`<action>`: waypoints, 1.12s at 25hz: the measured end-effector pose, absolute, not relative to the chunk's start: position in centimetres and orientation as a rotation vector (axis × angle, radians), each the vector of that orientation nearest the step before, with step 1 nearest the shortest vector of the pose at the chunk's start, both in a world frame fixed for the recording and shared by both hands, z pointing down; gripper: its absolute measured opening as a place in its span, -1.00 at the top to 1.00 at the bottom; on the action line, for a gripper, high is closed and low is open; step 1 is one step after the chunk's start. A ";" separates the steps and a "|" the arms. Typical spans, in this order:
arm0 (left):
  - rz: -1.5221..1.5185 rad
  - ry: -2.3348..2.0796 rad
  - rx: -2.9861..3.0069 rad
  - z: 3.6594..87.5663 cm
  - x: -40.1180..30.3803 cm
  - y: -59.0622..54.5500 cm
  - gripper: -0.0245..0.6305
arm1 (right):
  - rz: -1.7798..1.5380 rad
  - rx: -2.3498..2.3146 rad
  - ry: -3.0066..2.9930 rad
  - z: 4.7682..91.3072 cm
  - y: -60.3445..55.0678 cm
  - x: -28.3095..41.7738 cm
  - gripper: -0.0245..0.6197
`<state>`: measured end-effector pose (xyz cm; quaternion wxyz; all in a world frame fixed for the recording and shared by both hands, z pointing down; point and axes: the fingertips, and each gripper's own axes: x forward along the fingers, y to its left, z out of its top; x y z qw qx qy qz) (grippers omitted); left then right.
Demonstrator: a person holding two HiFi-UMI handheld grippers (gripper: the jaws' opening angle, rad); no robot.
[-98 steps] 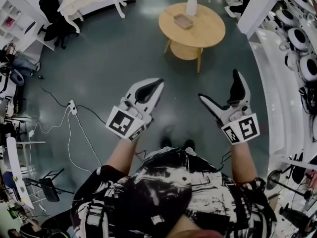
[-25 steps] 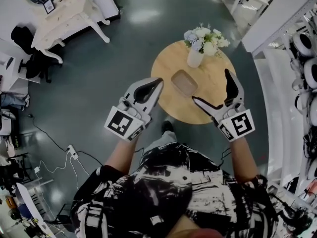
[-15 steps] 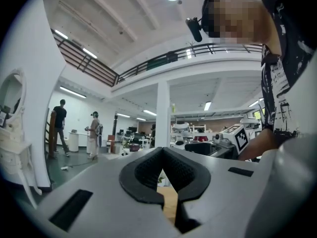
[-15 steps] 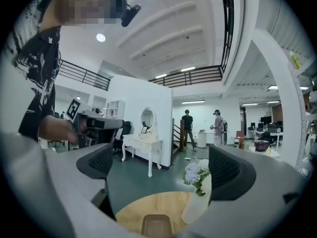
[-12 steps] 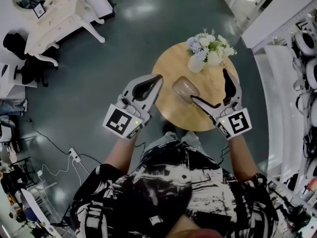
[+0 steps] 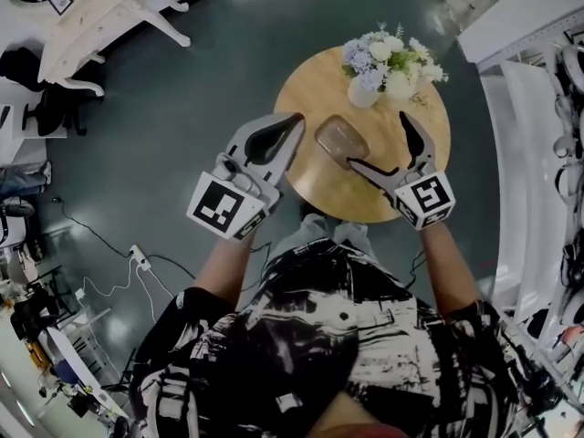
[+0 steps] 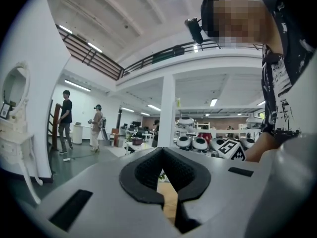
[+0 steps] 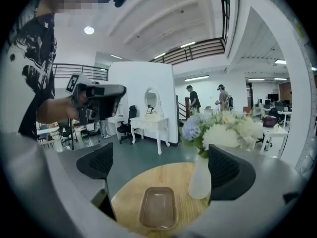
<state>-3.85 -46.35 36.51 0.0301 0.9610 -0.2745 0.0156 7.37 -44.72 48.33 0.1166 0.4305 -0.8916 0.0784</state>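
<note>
A round wooden table (image 6: pixel 310 89) stands just ahead of me. On it lie a shallow brown tray (image 6: pixel 340 140) and a white vase of pale flowers (image 6: pixel 383 62). My right gripper (image 6: pixel 379 142) is open and hovers over the table, its jaws framing the tray (image 8: pixel 158 207) and the vase (image 8: pixel 200 177) in the right gripper view. My left gripper (image 6: pixel 294 121) is shut on nothing and hangs at the table's left edge. In the left gripper view its pads (image 7: pixel 148 175) meet at the tip, with a strip of tabletop (image 7: pixel 167 195) showing below them.
A white dressing table with a mirror (image 6: pixel 100 16) and a black chair (image 6: pixel 36 89) stand at the far left. Cables and a power strip (image 6: pixel 137 258) lie on the dark floor. White shelving (image 6: pixel 538 108) runs along the right. Two people (image 8: pixel 205 100) stand far off.
The table has come nearer and now lies under both grippers. The right gripper has moved over the tray. Neither gripper's jaws have changed.
</note>
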 end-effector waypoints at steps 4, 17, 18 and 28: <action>0.072 -0.833 2.939 37.7 -3.3 -46.1 0.93 | 0.332 1.217 -2.535 53.5 -46.0 8.4 -0.85; 0.148 -0.843 2.866 42.0 -3.7 -45.5 0.93 | 0.655 0.996 -2.320 69.5 -49.1 9.2 -0.73; 0.152 -0.846 2.861 42.2 -3.9 -45.5 0.93 | 0.671 0.985 -2.310 70.1 -49.2 9.2 -0.68; 0.166 -0.860 2.829 43.7 -4.4 -45.8 0.93 | 0.750 0.885 -2.245 73.3 -50.3 9.7 0.26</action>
